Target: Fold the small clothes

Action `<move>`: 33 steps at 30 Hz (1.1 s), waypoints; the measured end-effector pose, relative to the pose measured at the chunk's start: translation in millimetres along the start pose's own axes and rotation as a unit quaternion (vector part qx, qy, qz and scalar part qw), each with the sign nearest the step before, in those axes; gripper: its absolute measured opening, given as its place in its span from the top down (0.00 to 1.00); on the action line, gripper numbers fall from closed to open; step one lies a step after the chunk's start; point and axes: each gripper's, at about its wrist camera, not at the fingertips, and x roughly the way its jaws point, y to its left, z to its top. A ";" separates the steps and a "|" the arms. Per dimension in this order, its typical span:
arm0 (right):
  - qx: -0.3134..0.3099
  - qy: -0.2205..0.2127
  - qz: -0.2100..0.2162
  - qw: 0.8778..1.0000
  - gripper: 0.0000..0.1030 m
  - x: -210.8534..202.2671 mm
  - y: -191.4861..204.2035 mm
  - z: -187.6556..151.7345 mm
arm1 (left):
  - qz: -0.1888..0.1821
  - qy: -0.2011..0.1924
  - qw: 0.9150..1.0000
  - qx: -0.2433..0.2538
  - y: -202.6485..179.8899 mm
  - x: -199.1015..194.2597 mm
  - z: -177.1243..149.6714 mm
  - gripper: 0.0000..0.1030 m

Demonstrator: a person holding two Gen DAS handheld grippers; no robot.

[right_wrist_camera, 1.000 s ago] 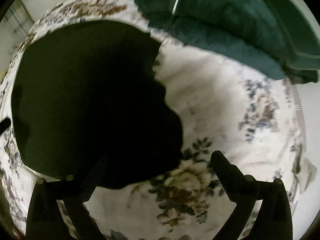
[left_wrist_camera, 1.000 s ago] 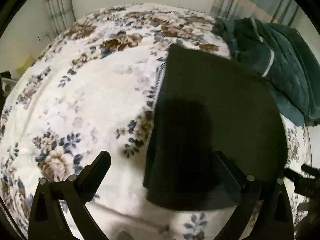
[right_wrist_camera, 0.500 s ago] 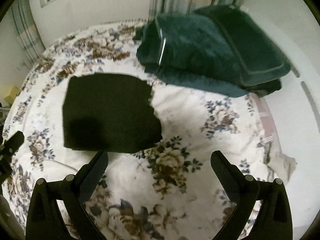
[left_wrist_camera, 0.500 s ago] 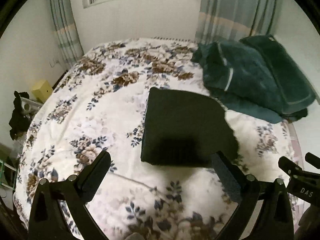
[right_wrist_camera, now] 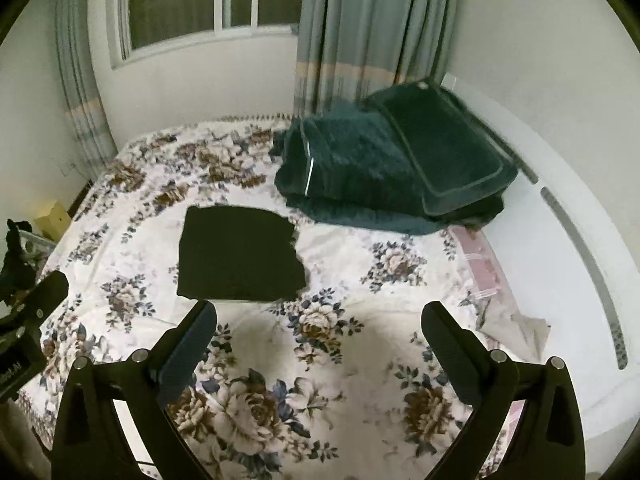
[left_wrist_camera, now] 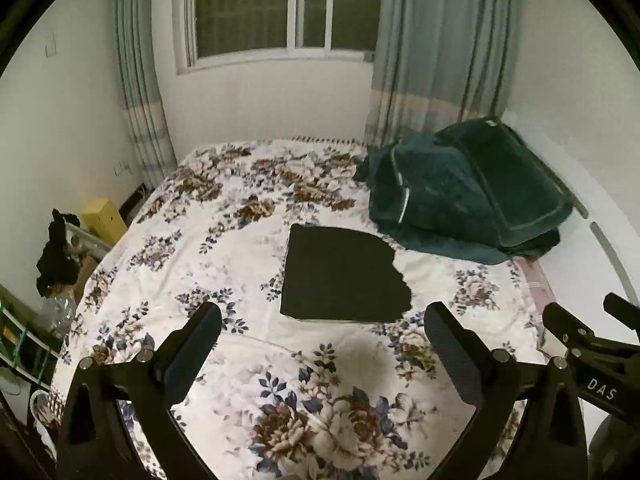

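A black garment (left_wrist_camera: pixel 340 276) lies folded flat in a rough rectangle on the floral bedspread (left_wrist_camera: pixel 224 256); it also shows in the right wrist view (right_wrist_camera: pixel 238 256). My left gripper (left_wrist_camera: pixel 320 320) is open and empty, held well above and short of the garment. My right gripper (right_wrist_camera: pixel 320 318) is open and empty, also raised, with the garment ahead to its left. The right gripper's body (left_wrist_camera: pixel 592 360) shows at the right edge of the left wrist view. The left gripper's body (right_wrist_camera: pixel 28 320) shows at the left edge of the right wrist view.
A dark green folded blanket and pillow (left_wrist_camera: pixel 464 188) sit at the far right of the bed (right_wrist_camera: pixel 392 160). A window and curtains (left_wrist_camera: pixel 432 48) are behind. Beside the bed on the left are a yellow box (left_wrist_camera: pixel 104 216) and a rack with clutter (left_wrist_camera: pixel 56 256).
Both grippers have pulled up and back from the black garment, which was close under them and now lies small and folded on the bed. The room has come into view.
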 end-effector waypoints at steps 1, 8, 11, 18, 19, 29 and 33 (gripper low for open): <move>0.001 -0.010 0.001 1.000 0.00 -21.4 -3.2 -4.5 | 0.001 -0.004 1.000 -0.001 -0.1 -10.2 -2.1 0.00; -0.003 -0.054 -0.001 0.999 0.00 -108.9 -17.2 -29.1 | 0.004 -0.044 0.999 -0.015 2.5 -84.2 -16.3 0.00; -0.009 -0.072 -0.005 0.997 0.00 -139.5 -21.9 -38.1 | 0.007 -0.056 0.998 -0.011 0.9 -105.2 -23.7 0.00; -0.011 -0.081 0.005 0.997 0.00 -177.9 -32.0 -54.9 | 0.007 -0.067 0.998 -0.009 -2.2 -126.8 -41.2 0.00; -0.011 -0.082 0.006 0.997 0.00 -183.3 -33.5 -57.9 | 0.007 -0.067 0.998 -0.010 -2.2 -128.3 -42.6 0.00; -0.015 -0.091 0.022 0.996 0.00 -196.7 -43.8 -59.5 | 0.011 -0.078 0.997 -0.007 -7.6 -144.2 -50.5 0.00; -0.016 -0.094 0.029 0.995 0.00 -194.3 -46.8 -53.4 | 0.016 -0.084 0.996 -0.009 -6.9 -154.0 -49.0 0.00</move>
